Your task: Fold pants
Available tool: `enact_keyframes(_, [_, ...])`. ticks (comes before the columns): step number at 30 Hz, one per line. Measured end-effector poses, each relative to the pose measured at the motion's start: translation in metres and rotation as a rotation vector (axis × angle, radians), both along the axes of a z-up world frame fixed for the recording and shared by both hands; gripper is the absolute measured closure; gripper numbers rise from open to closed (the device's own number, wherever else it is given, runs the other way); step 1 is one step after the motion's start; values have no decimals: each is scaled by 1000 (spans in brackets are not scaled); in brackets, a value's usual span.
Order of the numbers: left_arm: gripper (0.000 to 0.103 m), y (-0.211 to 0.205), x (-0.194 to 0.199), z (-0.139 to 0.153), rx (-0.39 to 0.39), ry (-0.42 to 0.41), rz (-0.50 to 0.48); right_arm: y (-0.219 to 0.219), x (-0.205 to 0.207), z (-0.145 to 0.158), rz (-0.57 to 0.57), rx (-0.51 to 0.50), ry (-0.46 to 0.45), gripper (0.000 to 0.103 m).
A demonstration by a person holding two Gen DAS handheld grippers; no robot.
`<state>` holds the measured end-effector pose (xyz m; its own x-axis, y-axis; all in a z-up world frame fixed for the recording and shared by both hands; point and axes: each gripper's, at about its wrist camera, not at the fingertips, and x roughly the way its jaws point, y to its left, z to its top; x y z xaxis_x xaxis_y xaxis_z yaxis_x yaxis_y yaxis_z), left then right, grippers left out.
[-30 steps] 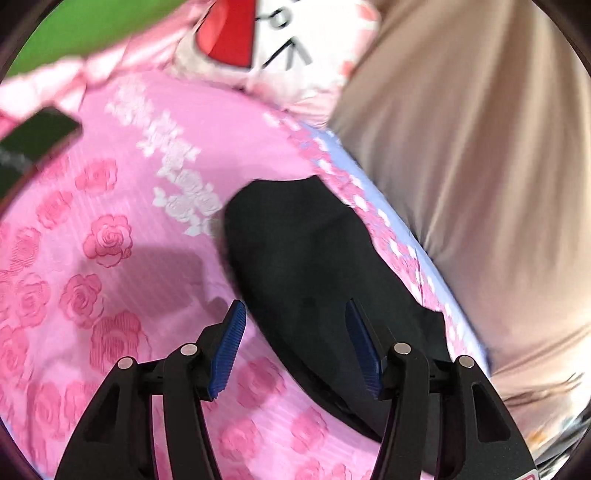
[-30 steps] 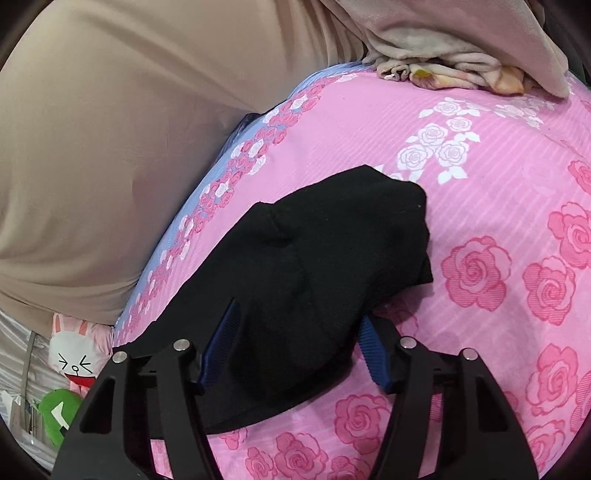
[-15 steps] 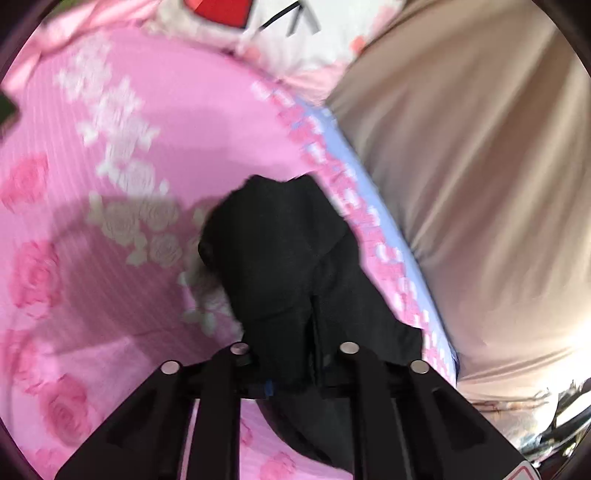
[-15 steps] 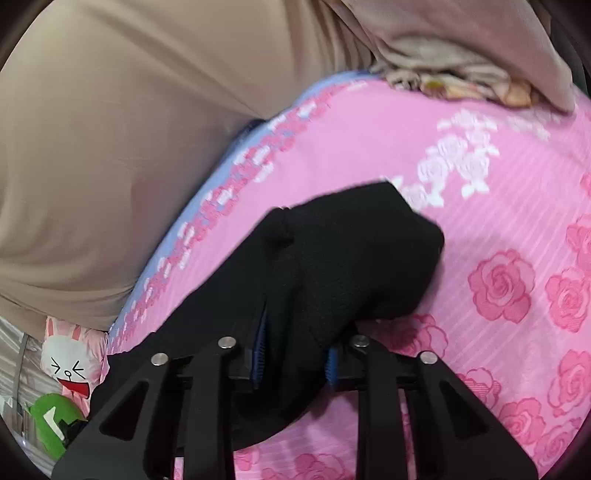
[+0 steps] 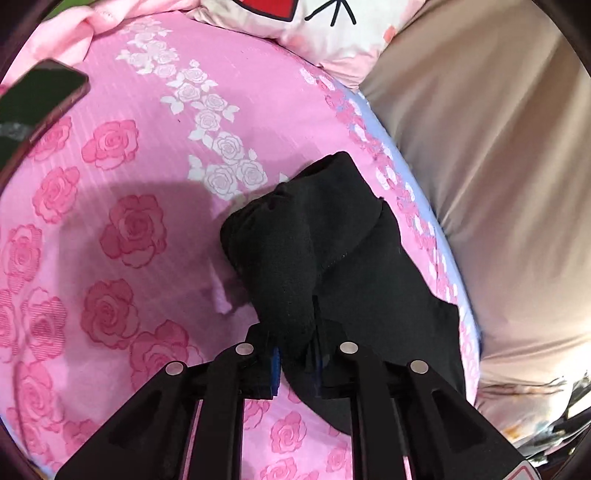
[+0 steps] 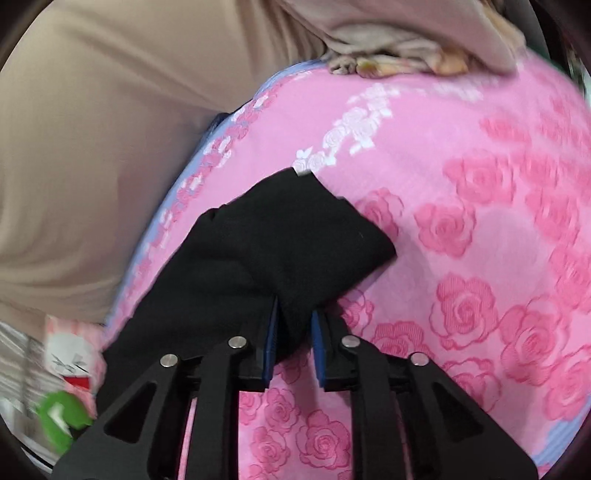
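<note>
The black pants lie bunched on the pink rose-print bedsheet, close to its blue-bordered edge and just beside the beige bedding heaped along that side. Both grippers have hold of the near edge of the cloth. The left gripper has its jaws nearly together, a thick gather of black fabric pinched between the blue pads. The right gripper also has a wad of the same garment between its pads, its jaws standing a little wider and having just been opening slightly after they closed on the cloth — the fabric looks still pressed between them, so I judge it a grip, not a release. Taking the edge at two points makes sense: it would let the person lift that edge as one line and carry it over the rest of the garment, rather than dragging a single corner and twisting the cloth. The fabric rises in a hump ahead of each gripper, which suggests the fold is only beginning. Farther out, a dark phone rests on the sheet at the left, and a cartoon-print pillow lies at the far end — both well apart from the pants.
</note>
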<state>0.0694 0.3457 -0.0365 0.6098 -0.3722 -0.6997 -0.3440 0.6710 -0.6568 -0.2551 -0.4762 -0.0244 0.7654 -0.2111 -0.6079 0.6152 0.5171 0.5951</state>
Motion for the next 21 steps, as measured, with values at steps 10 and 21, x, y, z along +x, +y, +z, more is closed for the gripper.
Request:
enact_keyframes(10, [45, -7, 1, -6, -86, -31, 32, 3, 24, 9, 48, -61, 2, 46])
enact_keyframes(21, [81, -22, 32, 16, 95, -78, 0, -7, 82, 49, 71, -317, 204, 95])
